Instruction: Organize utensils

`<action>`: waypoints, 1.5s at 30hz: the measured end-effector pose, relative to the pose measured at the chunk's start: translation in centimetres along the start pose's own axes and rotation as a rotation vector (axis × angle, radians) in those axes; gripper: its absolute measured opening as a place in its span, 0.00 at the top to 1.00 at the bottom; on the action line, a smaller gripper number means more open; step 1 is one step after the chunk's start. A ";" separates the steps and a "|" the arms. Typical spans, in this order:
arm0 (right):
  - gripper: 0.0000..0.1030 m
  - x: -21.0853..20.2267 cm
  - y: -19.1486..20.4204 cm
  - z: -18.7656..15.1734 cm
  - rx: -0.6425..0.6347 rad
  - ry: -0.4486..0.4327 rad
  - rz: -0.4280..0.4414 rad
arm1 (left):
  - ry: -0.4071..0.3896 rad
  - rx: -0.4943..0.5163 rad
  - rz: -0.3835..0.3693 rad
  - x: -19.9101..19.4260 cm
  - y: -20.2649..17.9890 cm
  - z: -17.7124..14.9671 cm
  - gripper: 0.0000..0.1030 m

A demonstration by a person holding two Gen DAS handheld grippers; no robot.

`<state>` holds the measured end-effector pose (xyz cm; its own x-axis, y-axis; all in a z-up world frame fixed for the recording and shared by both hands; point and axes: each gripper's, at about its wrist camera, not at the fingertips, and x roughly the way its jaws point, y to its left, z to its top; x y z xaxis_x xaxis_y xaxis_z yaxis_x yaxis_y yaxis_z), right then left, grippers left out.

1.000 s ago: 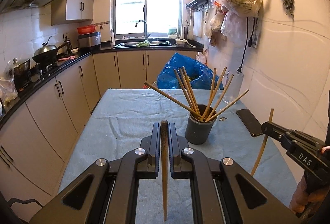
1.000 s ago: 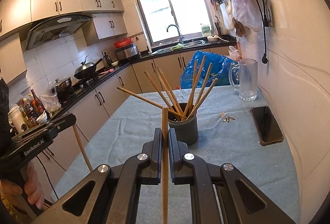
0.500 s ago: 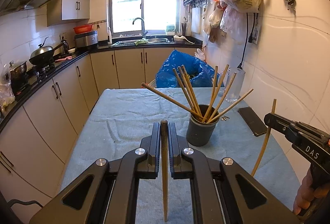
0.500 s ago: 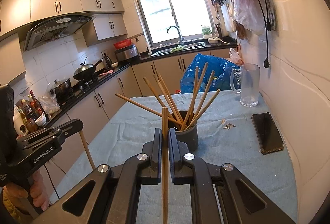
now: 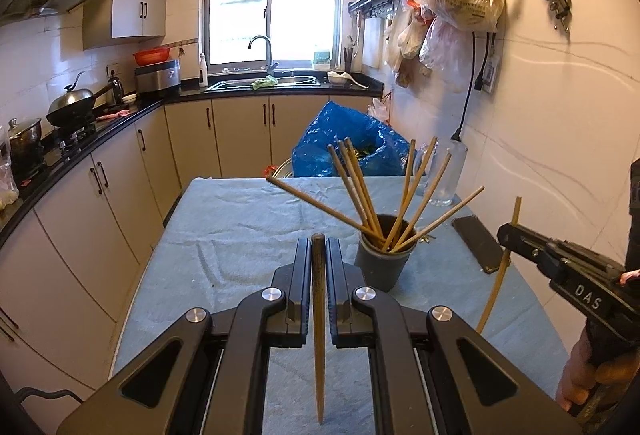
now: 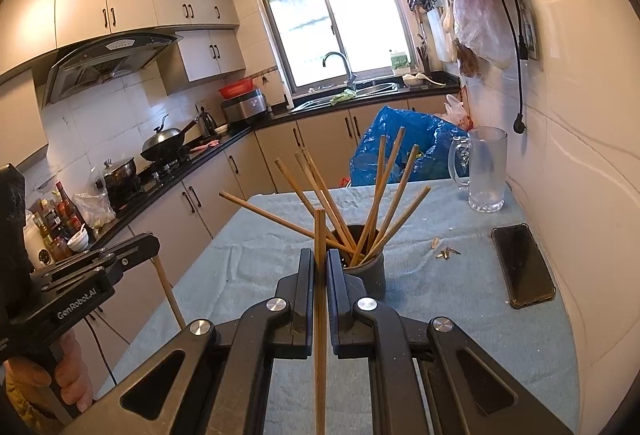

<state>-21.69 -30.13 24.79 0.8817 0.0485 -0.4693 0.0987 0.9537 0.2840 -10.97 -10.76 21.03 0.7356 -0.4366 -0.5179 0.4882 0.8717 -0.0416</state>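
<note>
Left wrist view: the left tongs [image 5: 319,251] are clamped tight on one chopstick [image 5: 318,323], which stands nearly upright between the jaws, pointed end down. Just beyond them a grey cup [image 5: 383,263] sits on the tabletop [image 5: 224,235], which is covered in a blue cloth, with a fan of chopsticks [image 5: 362,191] leaning out of it. At the right edge the right tongs [image 5: 507,235] pinch a second chopstick [image 5: 500,271] (a paler one) above the cloth. From the right wrist view, those tongs [image 6: 319,257] are closed just as tightly on their chopstick [image 6: 319,315], with the cup [image 6: 370,273] right behind; a phone [image 6: 522,265] and a glass mug [image 6: 486,169] lie nearer the wall.
</note>
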 end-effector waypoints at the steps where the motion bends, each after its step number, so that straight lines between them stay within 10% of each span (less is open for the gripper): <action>1: 0.94 0.1 0.0 0.2 0.000 -0.002 0.000 | -0.002 -0.003 -0.005 -0.1 0.1 0.2 0.94; 45: 0.94 4.7 -2.6 12.6 0.117 -0.217 -0.083 | -0.153 -0.117 -0.165 3.0 -0.6 12.9 0.94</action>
<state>-11.99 -36.12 32.33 0.9453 -0.1054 -0.3086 0.2165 0.9105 0.3523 -3.01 -15.43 30.48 0.7176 -0.5958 -0.3608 0.5564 0.8019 -0.2176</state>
